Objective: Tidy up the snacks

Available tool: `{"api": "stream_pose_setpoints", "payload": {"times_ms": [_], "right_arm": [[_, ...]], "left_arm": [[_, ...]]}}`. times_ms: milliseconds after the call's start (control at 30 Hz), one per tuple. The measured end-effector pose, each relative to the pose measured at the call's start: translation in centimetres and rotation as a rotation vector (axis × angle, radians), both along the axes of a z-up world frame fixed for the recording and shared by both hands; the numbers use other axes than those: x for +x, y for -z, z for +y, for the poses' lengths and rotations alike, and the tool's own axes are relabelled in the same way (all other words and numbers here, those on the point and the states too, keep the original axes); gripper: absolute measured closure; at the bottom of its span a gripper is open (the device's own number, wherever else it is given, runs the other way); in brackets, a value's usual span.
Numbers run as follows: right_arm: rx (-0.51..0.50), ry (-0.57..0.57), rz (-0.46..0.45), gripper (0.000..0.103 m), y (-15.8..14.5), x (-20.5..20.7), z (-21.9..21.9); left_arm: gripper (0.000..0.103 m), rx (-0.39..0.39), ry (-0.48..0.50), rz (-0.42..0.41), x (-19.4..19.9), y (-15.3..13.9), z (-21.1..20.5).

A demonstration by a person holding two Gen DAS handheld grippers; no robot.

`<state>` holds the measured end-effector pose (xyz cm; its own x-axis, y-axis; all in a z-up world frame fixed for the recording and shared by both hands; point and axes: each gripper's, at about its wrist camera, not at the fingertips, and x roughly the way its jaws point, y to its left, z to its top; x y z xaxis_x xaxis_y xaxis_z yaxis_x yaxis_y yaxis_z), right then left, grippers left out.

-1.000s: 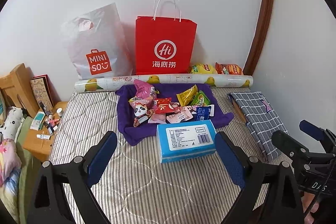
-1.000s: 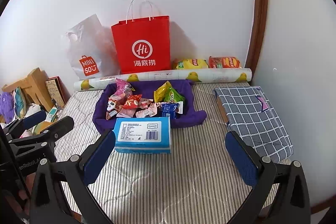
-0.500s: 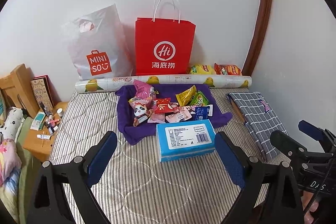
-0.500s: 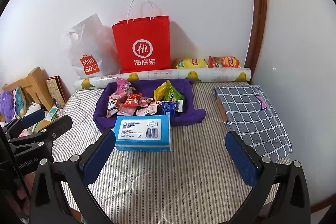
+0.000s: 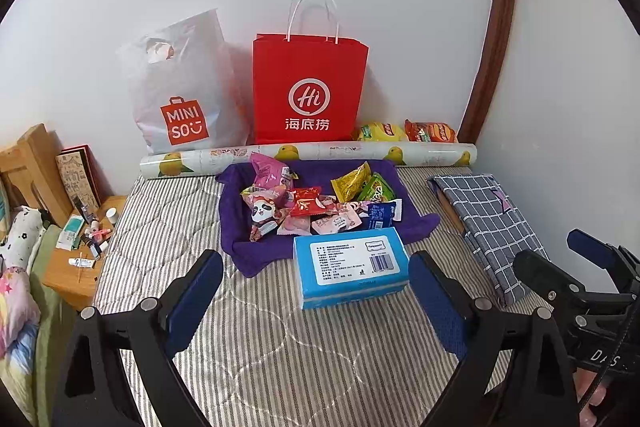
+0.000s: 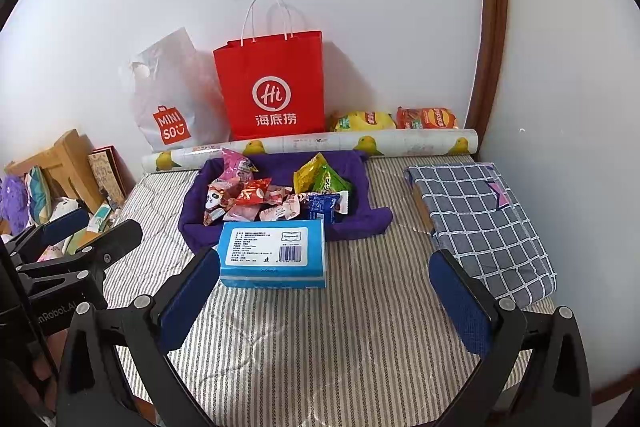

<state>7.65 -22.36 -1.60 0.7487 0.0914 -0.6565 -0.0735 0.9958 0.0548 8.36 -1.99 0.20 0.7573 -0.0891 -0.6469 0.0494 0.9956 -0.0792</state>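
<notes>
Snack packets (image 5: 316,207) are heaped on a purple cloth (image 5: 240,243) spread over the striped mattress (image 5: 280,347) of a bed, toward the wall end. Among them a pink packet (image 5: 269,173), a panda-printed packet (image 5: 262,217), a red packet (image 5: 305,201), a yellow packet (image 5: 350,181), a green packet (image 5: 376,191) and a blue packet (image 5: 380,215) can be made out. A blue tissue pack (image 5: 350,267) lies on the mattress just in front of the heap, its far edge touching or overlapping the cloth.

The left gripper (image 5: 316,301) is held above the near part of the mattress with its blue-padded fingers (image 5: 196,301) spread wide and nothing between them; the tissue pack is seen through the gap. The right gripper (image 6: 324,301) is held likewise beside it, fingers (image 6: 460,303) wide apart and empty, apart from the snacks.

Behind the cloth a printed paper roll (image 5: 312,153) lies across the bed. Against the wall stand a red paper bag (image 5: 308,87) and a white plastic bag (image 5: 180,87), side by side. Two more snack bags, a yellow one (image 5: 380,131) and an orange one (image 5: 430,131), are wedged between the roll and the wall. A folded checked cloth (image 6: 480,223) is laid at the right side of the mattress.
</notes>
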Motion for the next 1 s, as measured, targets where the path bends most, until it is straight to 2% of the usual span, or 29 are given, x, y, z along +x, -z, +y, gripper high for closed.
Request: {"api": "stream_pose_setpoints", "payload": {"times_ms": [1000], "right_arm": [[0.007,0.001,-0.011,0.000,-0.60,-0.43,-0.23]], "left_arm": [[0.009,0.001,0.002,-0.004,-0.02,-0.19,-0.31]]}}
